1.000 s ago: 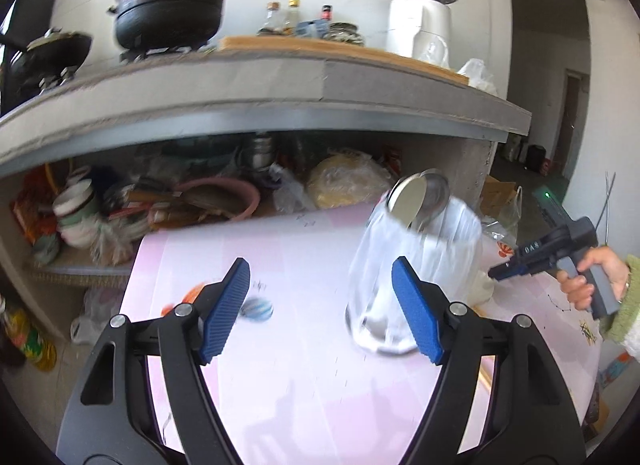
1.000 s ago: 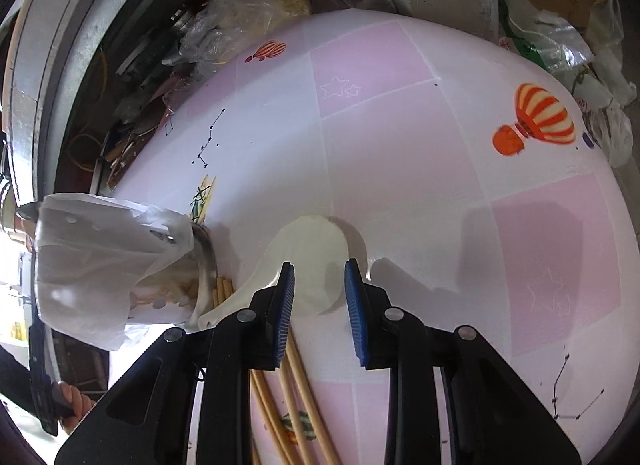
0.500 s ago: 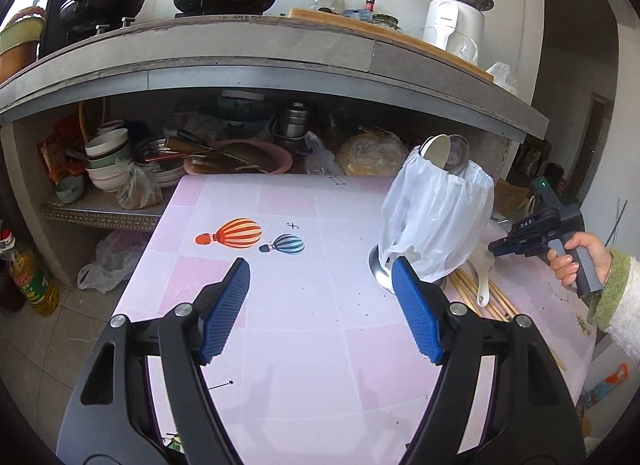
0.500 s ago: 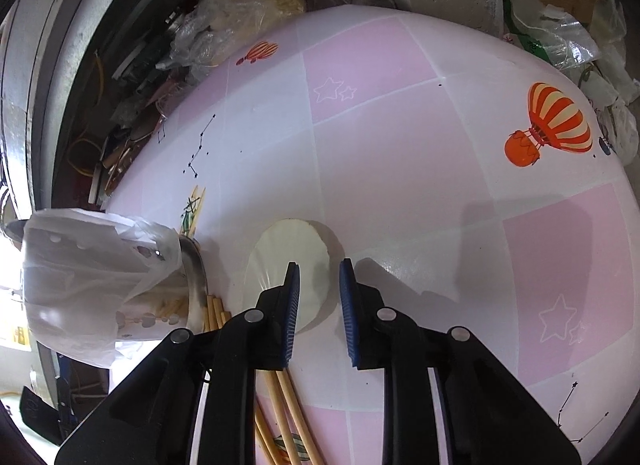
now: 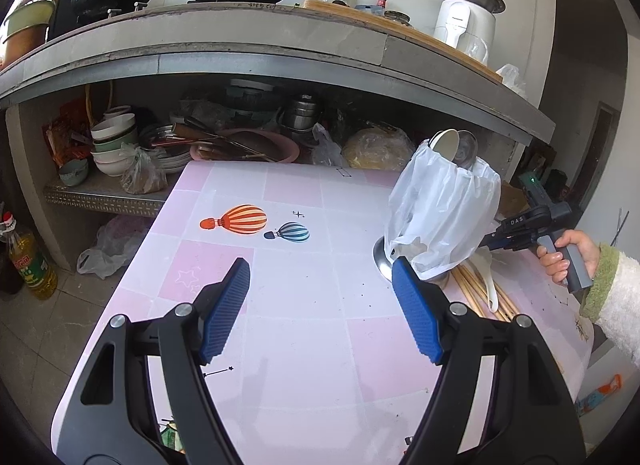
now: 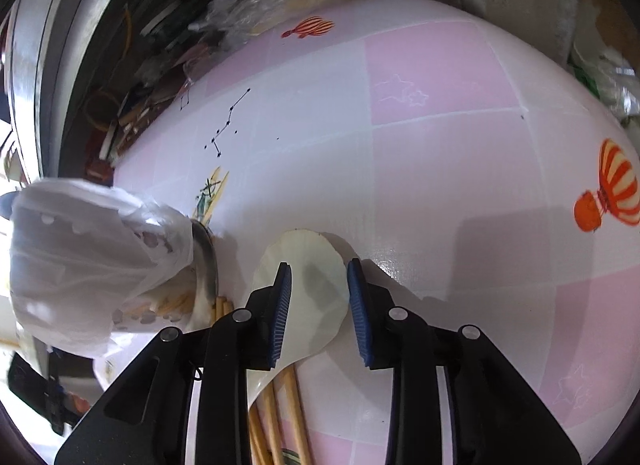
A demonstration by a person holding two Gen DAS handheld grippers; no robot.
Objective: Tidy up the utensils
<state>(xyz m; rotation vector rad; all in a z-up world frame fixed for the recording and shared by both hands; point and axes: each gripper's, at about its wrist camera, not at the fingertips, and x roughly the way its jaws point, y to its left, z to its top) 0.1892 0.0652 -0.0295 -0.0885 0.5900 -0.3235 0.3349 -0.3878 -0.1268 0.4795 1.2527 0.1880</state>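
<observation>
A metal utensil holder wrapped in a white plastic bag (image 5: 442, 217) stands on the pink table, with spoons (image 5: 448, 143) sticking out of its top. It also shows at the left of the right wrist view (image 6: 92, 261). A cream spoon (image 6: 308, 285) and several wooden chopsticks (image 6: 276, 417) lie beside the holder. My right gripper (image 6: 320, 305) is open, its jaws straddling the spoon's bowl low over the table. My left gripper (image 5: 320, 305) is open and empty, above the table left of the holder.
The pink-and-white table (image 5: 304, 329) has balloon prints. Behind it a concrete counter (image 5: 240, 49) carries pots, bottles and a white appliance. The shelf below holds bowls (image 5: 114, 141), pans and bags. An oil bottle (image 5: 28, 261) stands on the floor at left.
My right gripper has opened wider around the spoon's bowl and come lower. My left gripper has pulled back from the holder, which now sits farther off to the right.
</observation>
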